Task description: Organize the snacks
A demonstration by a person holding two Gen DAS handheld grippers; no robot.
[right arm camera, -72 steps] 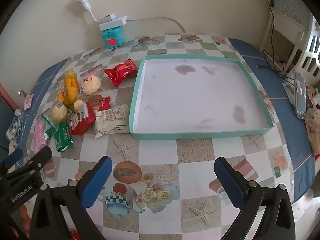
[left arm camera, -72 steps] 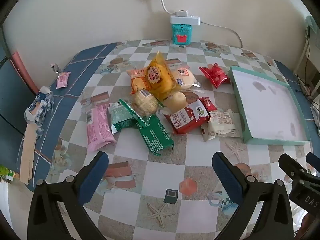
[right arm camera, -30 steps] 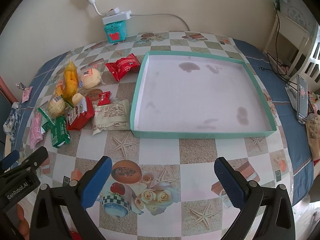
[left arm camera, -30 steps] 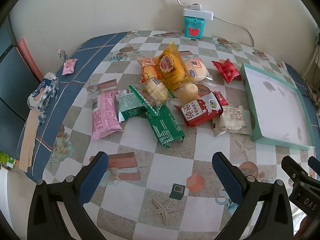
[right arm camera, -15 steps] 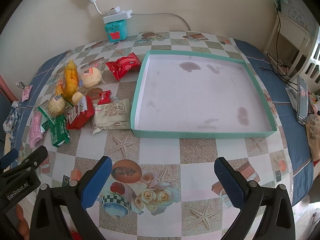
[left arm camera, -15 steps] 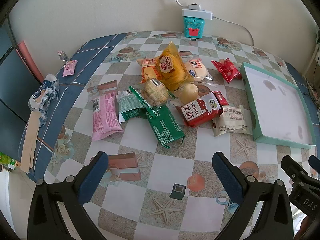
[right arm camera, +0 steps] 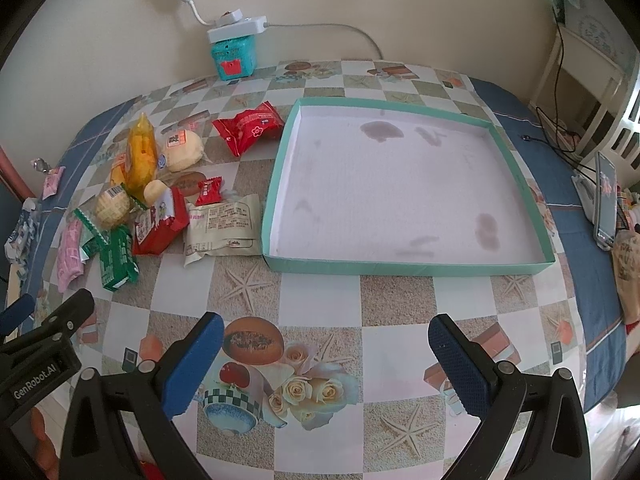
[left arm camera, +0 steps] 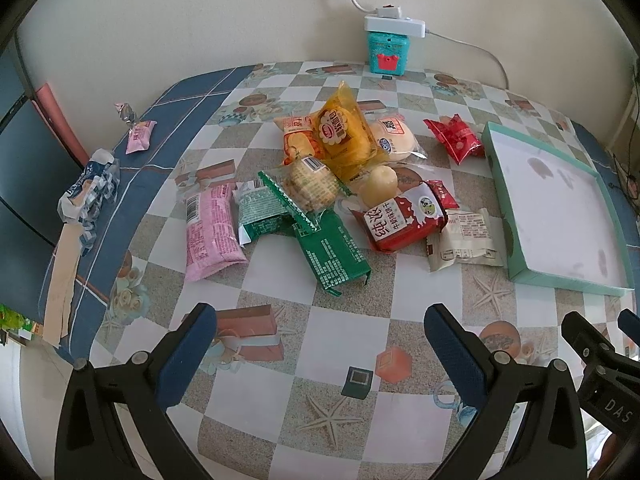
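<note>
Left hand-held gripper [left arm camera: 320, 344]: fingers spread apart, holding nothing, above bare desk [left arm camera: 344, 328]. Right hand-held gripper [right arm camera: 326, 350]: likewise spread apart, unloaded. Beyond the left one, the snacks lie heaped: green packet [left arm camera: 332, 254], pink packet [left arm camera: 210, 230], red milk-biscuit pack [left arm camera: 404, 220] and cream packet [left arm camera: 464, 238], the last just beside the teal tray [right arm camera: 408, 269]. Yellow bag [left arm camera: 344, 136] and red packet [right arm camera: 250, 126] lie farther back. The tray holds no snacks.
</note>
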